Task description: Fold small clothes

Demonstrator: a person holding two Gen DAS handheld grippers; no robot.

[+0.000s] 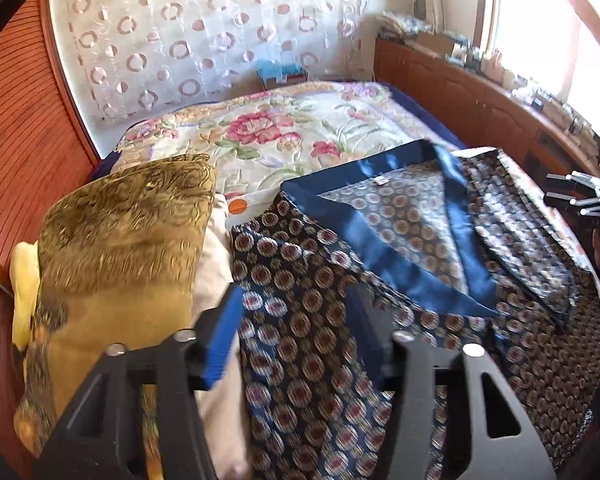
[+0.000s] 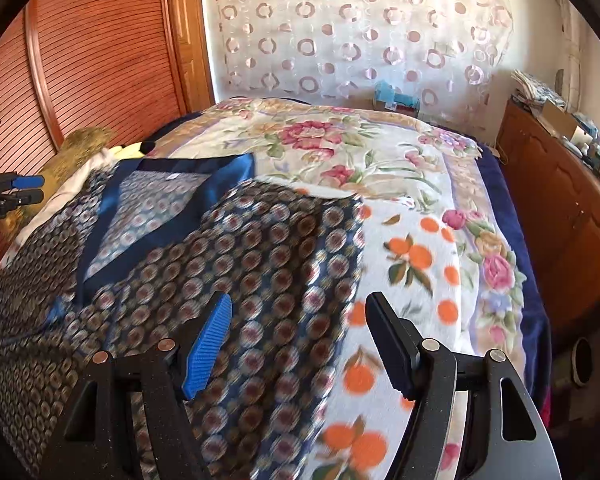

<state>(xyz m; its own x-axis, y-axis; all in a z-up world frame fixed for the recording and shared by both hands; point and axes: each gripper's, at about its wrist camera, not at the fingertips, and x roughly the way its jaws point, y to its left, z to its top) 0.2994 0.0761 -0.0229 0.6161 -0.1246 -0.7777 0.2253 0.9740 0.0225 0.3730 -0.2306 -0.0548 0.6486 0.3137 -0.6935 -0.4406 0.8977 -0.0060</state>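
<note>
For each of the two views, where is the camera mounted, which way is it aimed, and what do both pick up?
Left wrist: on the left gripper, looking down its fingers at the patterned garment and gold pillow; the right gripper shows at the right edge.
Right wrist: on the right gripper, over the garment's edge and fruit-print blanket; the left gripper shows at the left edge.
Shared: garment, bed, curtain.

Glossy satin garment (image 1: 380,264) (fleecy blanket (image 2: 412,208))
</note>
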